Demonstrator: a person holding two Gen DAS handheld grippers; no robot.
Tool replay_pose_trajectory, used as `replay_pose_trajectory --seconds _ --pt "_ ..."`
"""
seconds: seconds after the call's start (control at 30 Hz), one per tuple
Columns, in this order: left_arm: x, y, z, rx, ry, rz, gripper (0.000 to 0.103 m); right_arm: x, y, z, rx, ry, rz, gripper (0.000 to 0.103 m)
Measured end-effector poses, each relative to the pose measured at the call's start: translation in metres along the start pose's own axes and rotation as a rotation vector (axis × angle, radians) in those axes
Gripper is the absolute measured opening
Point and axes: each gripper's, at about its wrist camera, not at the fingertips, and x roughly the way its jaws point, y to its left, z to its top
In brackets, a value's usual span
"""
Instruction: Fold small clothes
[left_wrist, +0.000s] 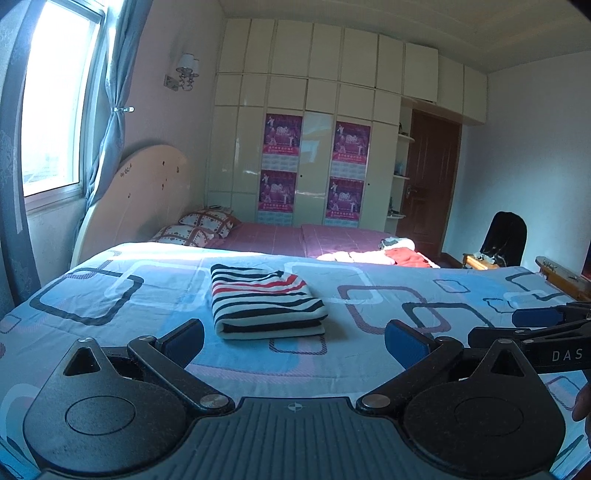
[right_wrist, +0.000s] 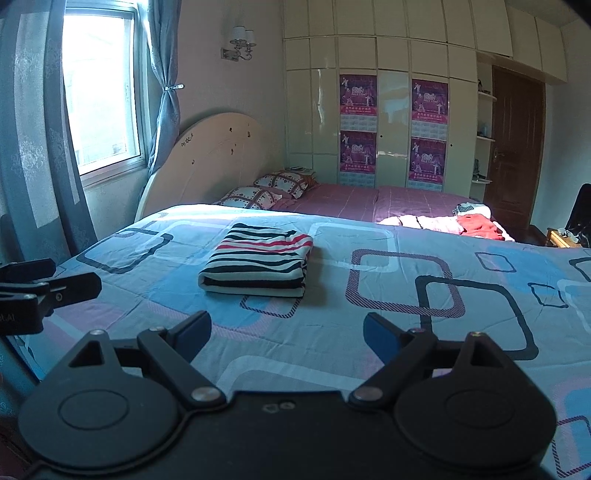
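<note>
Both tongs (left_wrist: 293, 341) (right_wrist: 288, 334) gape empty; folded striped garment (left_wrist: 264, 301) lies flat, long axis pointing away.

Window (right_wrist: 99, 88) with curtains, wardrobe (left_wrist: 306, 122) bearing posters, pillows (left_wrist: 199, 229), brown door (left_wrist: 430, 184).

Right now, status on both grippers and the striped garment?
Left gripper open, empty. Right gripper open, empty. Striped red, black and white garment folded on patterned blue quilt. Nothing in the way.
</note>
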Motion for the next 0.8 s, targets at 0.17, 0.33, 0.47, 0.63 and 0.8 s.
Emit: replay_pose_trajectory --seconds 0.17,0.33,0.47,0.63,0.8 --pt "0.0011 -0.0034 0.0003 -0.001 -0.004 -0.006 0.103 -0.0035 -0.0012 0.0025 -0.002 -0.012 0.003 0.089" --pt "0.0016 -0.0059 0.0017 0.000 -0.006 -0.013 0.103 -0.0037 0.0001 0.0025 -0.003 -0.011 0.010 0.089" --pt "0.0020 -0.0056 0.0023 0.000 -0.007 -0.013 0.103 -0.0036 0.0000 0.0028 0.001 -0.011 0.010 0.089" --pt "0.0020 -0.0053 0.0024 0.001 -0.006 -0.014 0.103 -0.0015 0.0017 0.0028 -0.001 -0.010 0.014 0.089" --pt "0.0021 -0.0059 0.0031 0.007 -0.007 -0.012 0.103 -0.0006 0.0016 0.0030 0.000 -0.011 0.016 0.089"
